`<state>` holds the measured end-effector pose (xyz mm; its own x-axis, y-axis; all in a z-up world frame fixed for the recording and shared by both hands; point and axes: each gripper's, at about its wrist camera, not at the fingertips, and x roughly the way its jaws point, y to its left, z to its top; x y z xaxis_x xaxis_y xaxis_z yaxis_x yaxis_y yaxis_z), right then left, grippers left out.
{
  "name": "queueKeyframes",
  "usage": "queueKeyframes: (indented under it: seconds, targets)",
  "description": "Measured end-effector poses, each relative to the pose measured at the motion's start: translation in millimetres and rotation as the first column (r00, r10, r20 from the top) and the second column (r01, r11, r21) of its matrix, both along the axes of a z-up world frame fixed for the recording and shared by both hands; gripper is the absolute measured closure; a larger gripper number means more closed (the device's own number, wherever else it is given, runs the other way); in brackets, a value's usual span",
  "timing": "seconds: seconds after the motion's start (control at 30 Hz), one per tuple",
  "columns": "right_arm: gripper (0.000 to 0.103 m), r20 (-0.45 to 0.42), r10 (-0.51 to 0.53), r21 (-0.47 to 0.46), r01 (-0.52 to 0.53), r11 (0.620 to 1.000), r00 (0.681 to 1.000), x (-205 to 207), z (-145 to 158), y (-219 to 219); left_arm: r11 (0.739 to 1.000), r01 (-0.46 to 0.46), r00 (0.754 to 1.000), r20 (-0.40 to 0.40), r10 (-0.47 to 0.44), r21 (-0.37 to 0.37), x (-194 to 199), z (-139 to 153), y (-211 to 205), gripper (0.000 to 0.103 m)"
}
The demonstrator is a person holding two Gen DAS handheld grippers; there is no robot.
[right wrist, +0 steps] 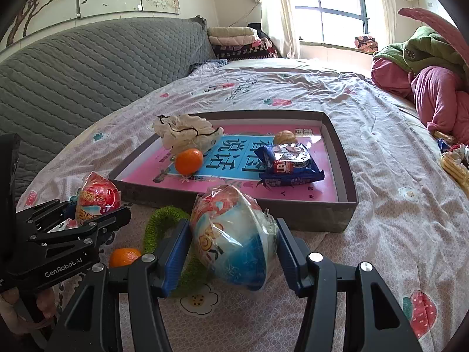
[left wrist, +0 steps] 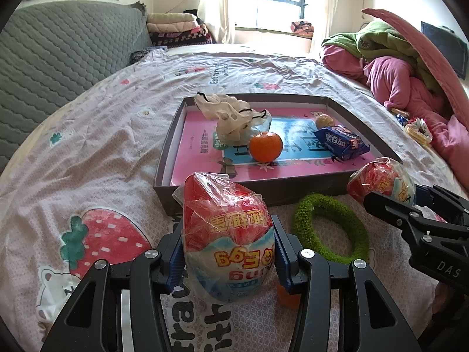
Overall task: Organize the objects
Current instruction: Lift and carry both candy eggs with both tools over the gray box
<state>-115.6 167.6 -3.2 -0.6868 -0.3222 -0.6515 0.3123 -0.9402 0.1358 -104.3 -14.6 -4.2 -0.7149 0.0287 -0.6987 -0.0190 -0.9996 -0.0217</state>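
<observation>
Two wrapped toy eggs pinched, one in the left gripper (left wrist: 228, 252), one in the right gripper (right wrist: 233, 246), poised before the tray (left wrist: 293, 189), apparently to join the snacks already inside.

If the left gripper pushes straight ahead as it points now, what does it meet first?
Probably the near wall of the tray: the left gripper is shut on a wrapped toy egg aimed at it. Depth is unclear.
</observation>
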Motion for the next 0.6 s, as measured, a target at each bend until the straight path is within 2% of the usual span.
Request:
queueKeyframes:
  seconds: [0.27,0.6]
  targets:
    - [0.046,-0.066,-0.011,-0.054,0.007,0.999,0.998,9,16,7,1.000,-0.012,0.998,-0.061,0.011,-0.019,6,14,-2,0.051]
    - [0.046,-0.191,-0.011,-0.034,0.004,0.999,0.981,25,37,4,0.999,-0.019,0.995,-0.102,0.015,-0.042,10,22,-2,0.051]
